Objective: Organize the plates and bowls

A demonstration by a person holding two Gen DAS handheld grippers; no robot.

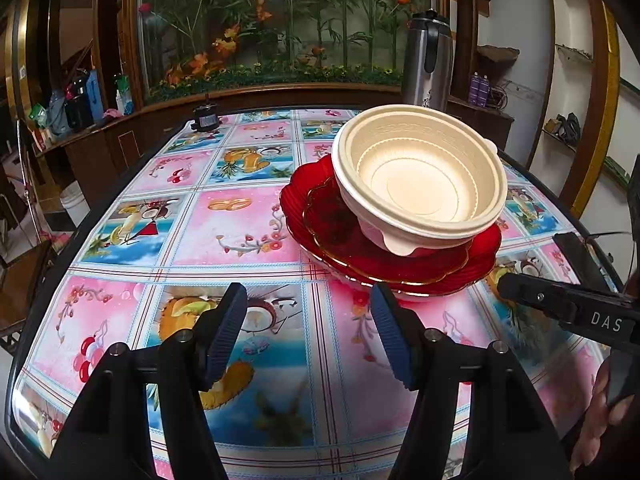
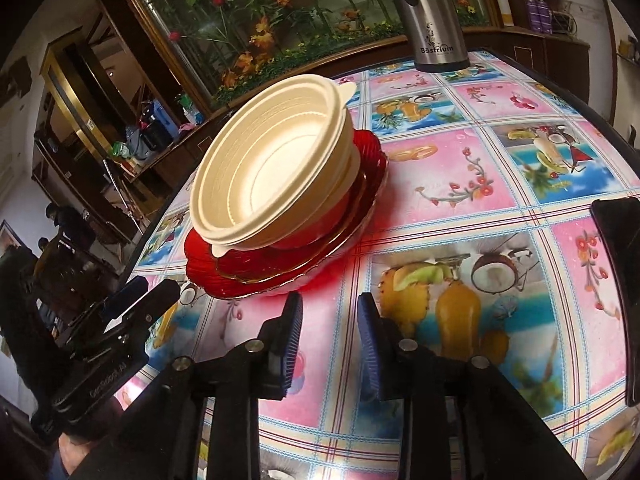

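Two grippers hovered empty over the fruit-print tablecloth [image 1: 224, 220].
Left gripper [image 1: 308, 336] gaped wide, right gripper [image 2: 329, 346] narrower; stacked cream plastic bowls [image 1: 416, 184] sat tilted on nested red scalloped glass plates [image 1: 320, 216] just beyond both.

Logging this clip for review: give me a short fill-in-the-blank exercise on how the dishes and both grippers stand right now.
1. The cream bowls sit nested on the ____ plates.
2. The left gripper has its jaws ____ and holds nothing.
3. The right gripper holds ____.
4. The steel flask stands on the table ____ the stack.

Missing words: red; open; nothing; behind
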